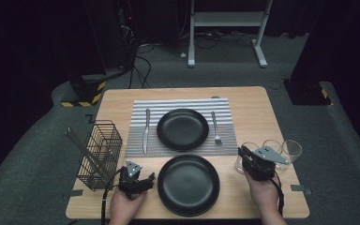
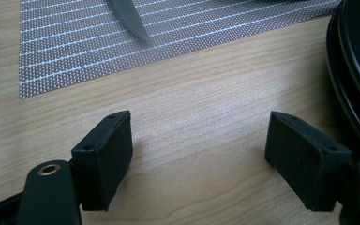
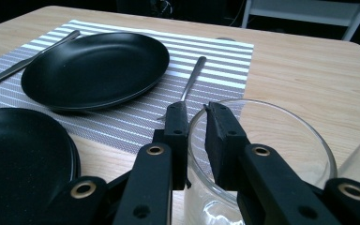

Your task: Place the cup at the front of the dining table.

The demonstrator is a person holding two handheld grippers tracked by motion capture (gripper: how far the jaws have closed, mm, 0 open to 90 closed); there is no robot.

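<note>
Table (image 1: 253, 108) carries a striped placemat (image 1: 136, 140); near black plate (image 1: 188, 184) sits between both grippers. Right gripper (image 3: 197, 122) has fingers clamped on the rim of a glass (image 3: 281, 140) at right edge. Left gripper (image 2: 199, 150): fingers apart, over bare wood.

The bench (image 1: 122, 101) is evenly lit from overhead; the surrounding room is dark. Soft sheen on the near plate (image 1: 188, 184). Close fingers (image 3: 173, 126) blur slightly.

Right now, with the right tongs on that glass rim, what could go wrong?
1. The right tongs pinch only the rim of the glass; it may slip or tilt when lifted.
2. Another glass stands close beside it and could get knocked.
3. The near plate lies close to its left.
</note>
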